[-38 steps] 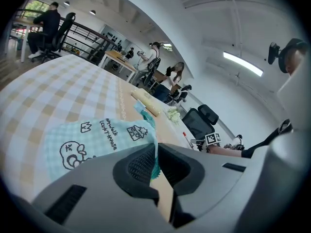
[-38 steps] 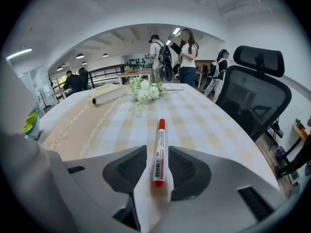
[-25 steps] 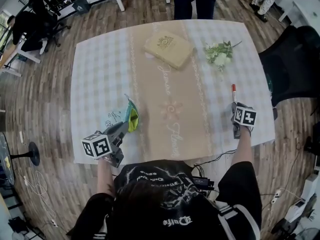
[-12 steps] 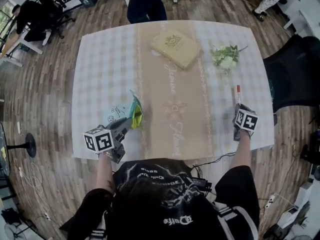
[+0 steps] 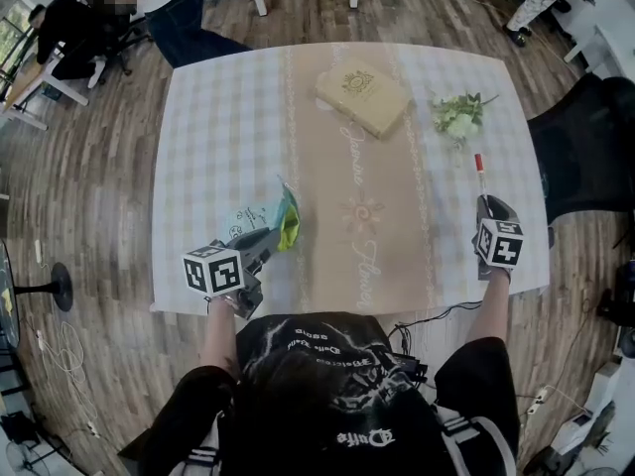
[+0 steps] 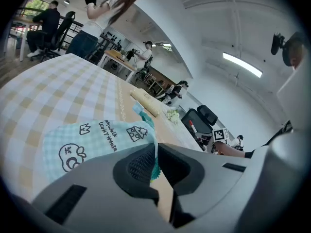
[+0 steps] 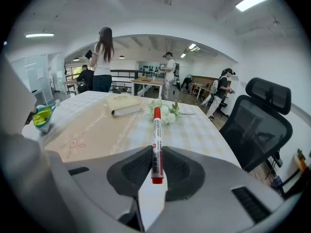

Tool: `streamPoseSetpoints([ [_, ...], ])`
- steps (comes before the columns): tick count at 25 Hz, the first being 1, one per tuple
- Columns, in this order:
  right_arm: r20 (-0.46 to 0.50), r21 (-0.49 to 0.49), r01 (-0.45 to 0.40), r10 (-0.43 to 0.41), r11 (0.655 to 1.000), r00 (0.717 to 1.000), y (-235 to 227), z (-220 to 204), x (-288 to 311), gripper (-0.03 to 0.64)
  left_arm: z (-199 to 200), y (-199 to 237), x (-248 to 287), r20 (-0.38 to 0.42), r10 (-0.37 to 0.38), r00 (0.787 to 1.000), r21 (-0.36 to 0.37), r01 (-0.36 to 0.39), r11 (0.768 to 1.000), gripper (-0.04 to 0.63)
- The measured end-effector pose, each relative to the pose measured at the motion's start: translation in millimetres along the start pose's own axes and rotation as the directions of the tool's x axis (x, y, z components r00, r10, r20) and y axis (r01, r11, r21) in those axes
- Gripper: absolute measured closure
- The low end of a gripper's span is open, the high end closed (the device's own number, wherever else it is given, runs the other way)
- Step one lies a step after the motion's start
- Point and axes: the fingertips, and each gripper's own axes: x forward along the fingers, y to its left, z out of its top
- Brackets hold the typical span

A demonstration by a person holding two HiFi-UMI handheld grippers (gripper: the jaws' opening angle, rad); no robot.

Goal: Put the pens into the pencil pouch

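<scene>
A light-blue pencil pouch (image 5: pixel 253 222) with doodle print lies near the table's front left, its green-lined mouth (image 5: pixel 289 228) gaping toward the middle. My left gripper (image 5: pixel 260 247) is shut on the pouch's near edge (image 6: pixel 154 142). My right gripper (image 5: pixel 485 206) is shut on a white marker with a red cap (image 7: pixel 156 142), held lifted above the table's right side; the marker (image 5: pixel 479 170) sticks out past the jaws, pointing away from me.
A tan book (image 5: pixel 363 96) lies at the far middle of the checked tablecloth (image 5: pixel 218 137). A small flower bunch (image 5: pixel 461 117) lies at the far right. A black office chair (image 5: pixel 585 137) stands right of the table. A person (image 5: pixel 169 8) stands beyond the far left corner.
My right gripper closed on the marker and lifted it off the table. The left gripper kept its hold on the pouch. A person walked leftward behind the table.
</scene>
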Motion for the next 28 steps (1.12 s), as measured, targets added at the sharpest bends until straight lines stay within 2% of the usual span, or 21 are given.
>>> streamPoseSetpoints([
  [5,-0.004,-0.211,-0.036,0.037,0.977,0.999,47.9,23.2,-24.2,0.543,2.0,0.1,-8.3,0.014,-0.024,1.000,-0.030,0.025,0.999,0.560],
  [11,0.010,-0.354,-0.126,0.139,0.927,0.990,116.8,45.6,-45.8,0.543,4.3,2.9,-19.9,0.033,-0.047,0.998,-0.029,0.048,0.998,0.560],
  [15,-0.004,-0.409,-0.210,0.228,0.888,0.974,162.8,51.9,-51.4,0.543,7.9,5.9,-24.7,0.045,-0.058,0.997,-0.030,0.059,0.998,0.560],
  [20,-0.037,-0.515,-0.299,0.328,0.803,0.944,225.4,52.6,-58.9,0.543,9.2,9.3,-31.9,0.047,-0.065,0.997,-0.024,0.066,0.998,0.560],
  [28,-0.103,-0.673,-0.386,0.436,0.631,0.894,306.9,53.8,-72.7,0.543,14.0,12.9,-39.3,0.064,-0.083,0.994,-0.048,0.086,0.995,0.560],
])
